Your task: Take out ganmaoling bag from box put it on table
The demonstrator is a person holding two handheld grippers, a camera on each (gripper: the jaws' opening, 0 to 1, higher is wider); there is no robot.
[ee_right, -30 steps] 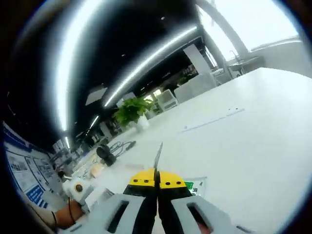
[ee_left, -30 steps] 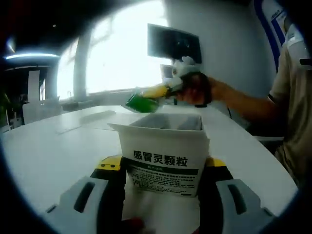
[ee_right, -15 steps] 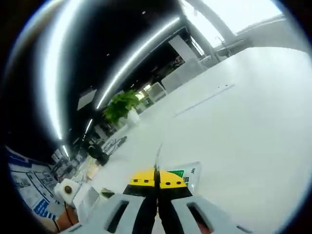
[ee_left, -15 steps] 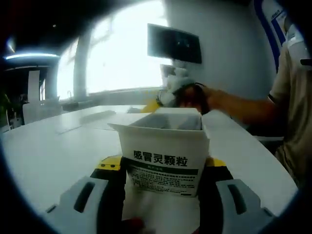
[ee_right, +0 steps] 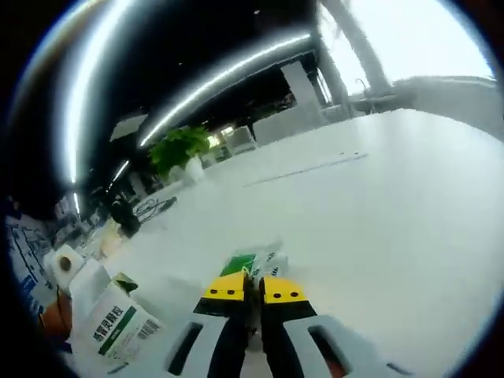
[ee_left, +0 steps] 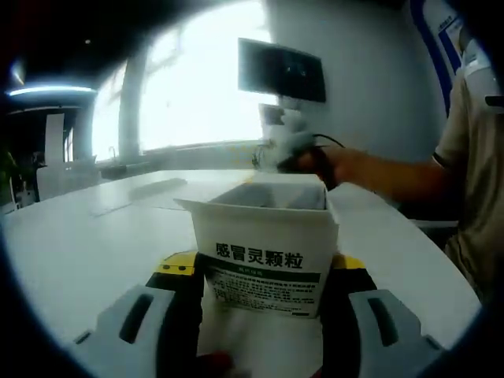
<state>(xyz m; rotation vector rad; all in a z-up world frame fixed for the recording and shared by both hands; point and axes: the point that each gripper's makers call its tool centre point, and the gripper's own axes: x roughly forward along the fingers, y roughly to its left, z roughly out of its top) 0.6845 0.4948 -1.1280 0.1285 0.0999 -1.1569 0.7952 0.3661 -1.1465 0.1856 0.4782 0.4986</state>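
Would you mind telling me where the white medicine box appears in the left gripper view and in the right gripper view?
Left gripper view: the box sits at lower centre, open at the top, held between the left claw's jaws.
Right gripper view: the box lies at lower left, beside the right claw, which pinches a green-and-white bag.
Shared landmark: the white table.

The white box reads 感冒灵颗粒 on its front; smaller print is illegible.
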